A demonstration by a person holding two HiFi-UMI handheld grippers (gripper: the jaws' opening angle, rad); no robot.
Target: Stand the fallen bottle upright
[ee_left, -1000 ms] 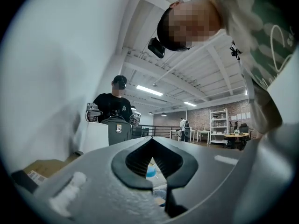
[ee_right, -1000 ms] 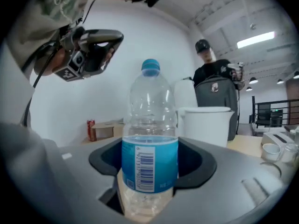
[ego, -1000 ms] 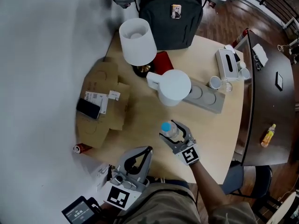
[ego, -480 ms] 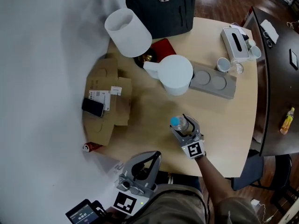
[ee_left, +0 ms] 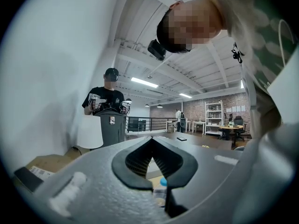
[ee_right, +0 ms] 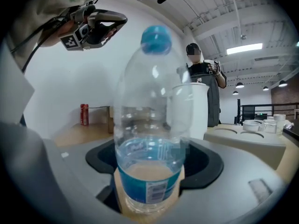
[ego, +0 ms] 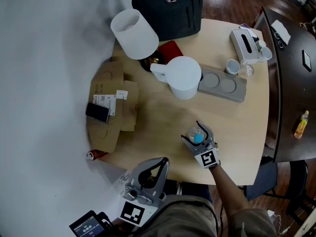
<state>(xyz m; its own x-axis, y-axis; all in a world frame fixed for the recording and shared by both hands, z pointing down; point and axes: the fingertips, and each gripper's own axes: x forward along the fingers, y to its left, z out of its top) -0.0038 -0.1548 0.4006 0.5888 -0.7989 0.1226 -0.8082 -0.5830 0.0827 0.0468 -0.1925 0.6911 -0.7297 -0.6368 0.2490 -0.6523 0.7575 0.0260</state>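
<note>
Since one second earlier, the bottle point(ego: 198, 138) has swung from a lean, cap off to one side, to vertical, so that the head view looks straight down on its blue cap. Right gripper point(ego: 196, 132): jaws opening, set wide to either side of the bottle, which stands upright between them on the table point(ego: 242, 132). In the right gripper view the bottle point(ee_right: 149, 125) fills the gap, with water in its lower part. Left gripper point(ego: 161, 161): jaws closed tip to tip on nothing, held at the near table edge, well apart from the bottle. In the left gripper view the bottle point(ee_left: 161, 188) shows small below the jaw hollow. Beyond the bottle stand a white jug point(ego: 183, 78) and a grey tray point(ego: 224, 87); cardboard point(ego: 111, 110) lies to the left.
</note>
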